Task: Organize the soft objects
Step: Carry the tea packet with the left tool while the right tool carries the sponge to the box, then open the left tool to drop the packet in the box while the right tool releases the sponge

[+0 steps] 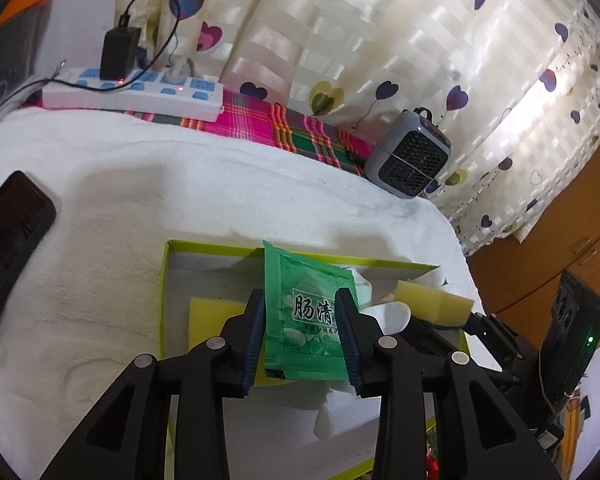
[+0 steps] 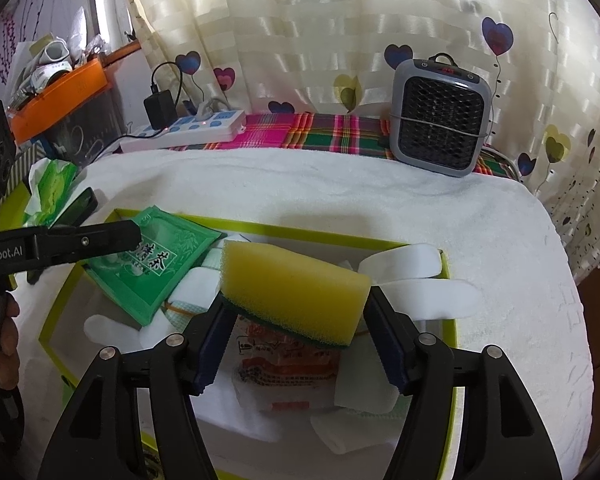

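1. Your left gripper held a green sachet with Chinese lettering, its fingers pinching the sachet's two side edges above a lime-edged box.
2. Your right gripper held a yellow sponge with a dark green underside, its fingers pressed against the sponge's two ends, over the same box.
3. Inside the box lay a second yellow sponge, white foam pieces and a red-printed packet.
4. The box sat on a white towel covering the worktop.
5. Behind it were a white power strip, a small grey fan heater and a heart-patterned curtain.
6. A black phone lay on the towel, left of the box.
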